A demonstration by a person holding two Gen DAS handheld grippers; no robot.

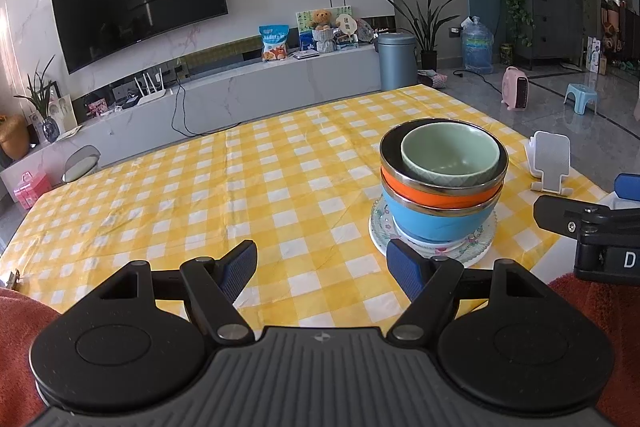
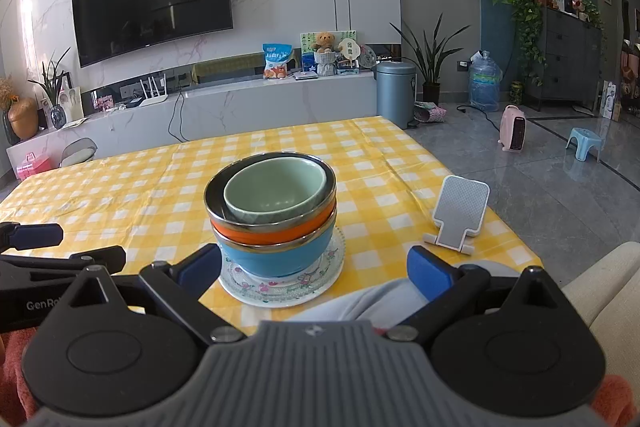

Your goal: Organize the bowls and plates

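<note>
A green bowl sits inside an orange bowl, which sits in a blue bowl. The stack stands on flowered glass plates on the yellow checked table. My left gripper is open and empty, low over the table, left of and in front of the stack. In the right wrist view the green bowl, orange bowl, blue bowl and plates lie just beyond my right gripper, which is open and empty.
A white phone stand stands right of the stack, near the table's right edge; it also shows in the right wrist view. The left gripper's body is at the left in that view. A grey cloth lies below the right gripper.
</note>
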